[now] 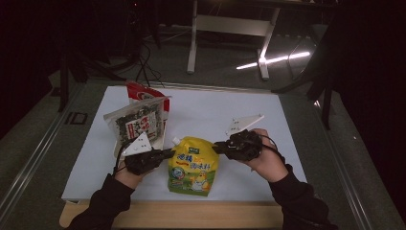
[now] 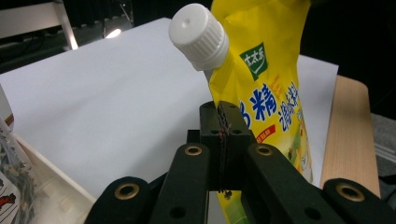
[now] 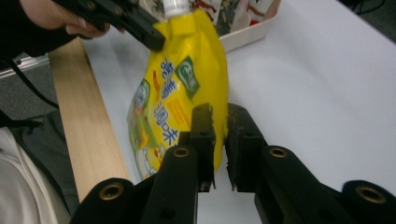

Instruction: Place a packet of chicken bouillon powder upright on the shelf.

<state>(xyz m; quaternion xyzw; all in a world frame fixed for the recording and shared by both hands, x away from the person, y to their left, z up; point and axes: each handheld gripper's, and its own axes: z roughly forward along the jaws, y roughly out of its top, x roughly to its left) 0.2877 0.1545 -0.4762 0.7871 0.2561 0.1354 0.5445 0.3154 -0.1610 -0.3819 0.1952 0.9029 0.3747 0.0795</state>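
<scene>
A yellow spout pouch (image 1: 191, 165) with a white screw cap (image 2: 198, 35) stands on the white board between the two hands. My left gripper (image 1: 170, 153) is shut on the pouch's left edge just below the spout; in the left gripper view its jaws (image 2: 223, 116) meet on the yellow film (image 2: 271, 93). My right gripper (image 1: 216, 147) is at the pouch's right edge. In the right gripper view its jaws (image 3: 219, 121) stand slightly apart with the edge of the pouch (image 3: 182, 88) between them, a gap showing beside the right pad. The left gripper (image 3: 154, 39) shows there too.
A white tray (image 3: 252, 30) with a seaweed snack bag (image 1: 139, 120) and a red bag (image 1: 143, 93) stands at the board's left. The white board (image 1: 215, 110) lies on a wooden table (image 1: 191, 215). Dark floor and desk legs (image 1: 194, 43) lie beyond.
</scene>
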